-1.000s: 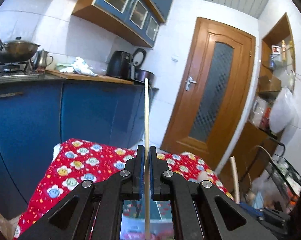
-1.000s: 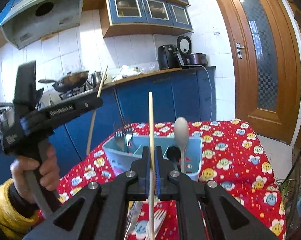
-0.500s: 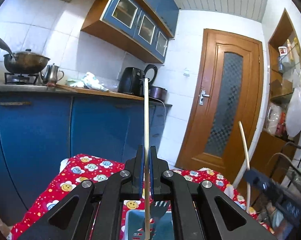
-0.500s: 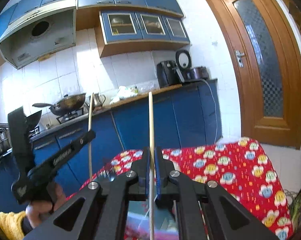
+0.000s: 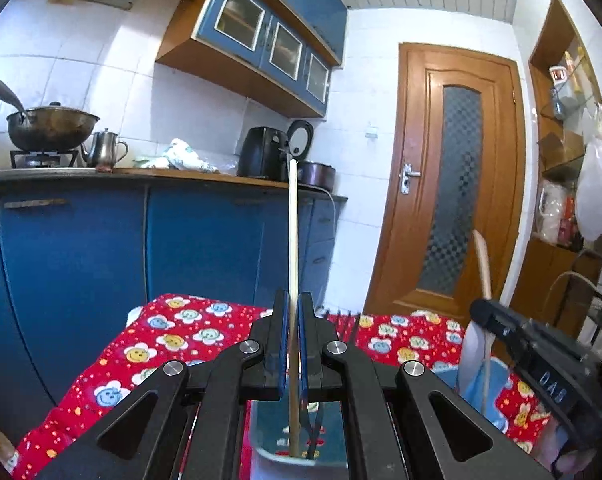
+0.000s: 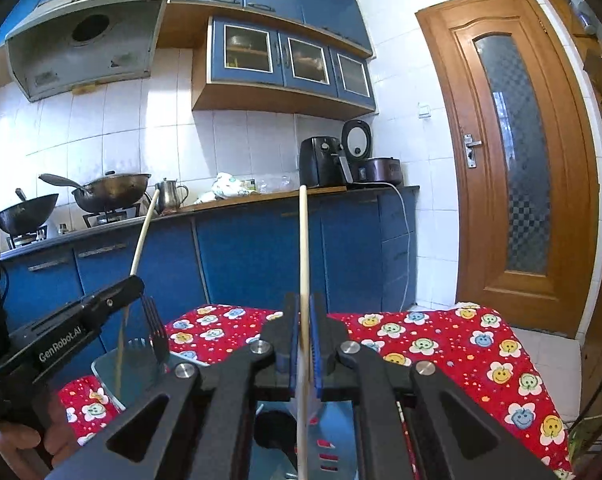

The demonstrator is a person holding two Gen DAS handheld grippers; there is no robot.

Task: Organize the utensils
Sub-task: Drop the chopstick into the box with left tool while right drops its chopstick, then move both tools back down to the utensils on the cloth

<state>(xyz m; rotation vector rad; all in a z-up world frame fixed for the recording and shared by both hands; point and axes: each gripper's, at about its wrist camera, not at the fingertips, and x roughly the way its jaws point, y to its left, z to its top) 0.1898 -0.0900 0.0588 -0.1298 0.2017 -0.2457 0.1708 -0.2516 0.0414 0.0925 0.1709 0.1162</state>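
My left gripper is shut on a pale wooden chopstick that stands upright, its lower end inside the light-blue utensil bin below the jaws. My right gripper is shut on a second upright chopstick over the same bin. In the right wrist view the left gripper shows at the left with its chopstick dipping into the bin beside a dark fork. The left wrist view shows the right gripper at the right, holding its chopstick.
The bin stands on a table with a red flowered cloth. Behind it run blue kitchen cabinets with a worktop carrying woks, a kettle and an air fryer. A wooden door is at the right.
Both grippers have closed in over the bin with their chopsticks. The left one has sunk, its chopstick end now inside the bin. The right gripper has moved sideways, nearer the left.
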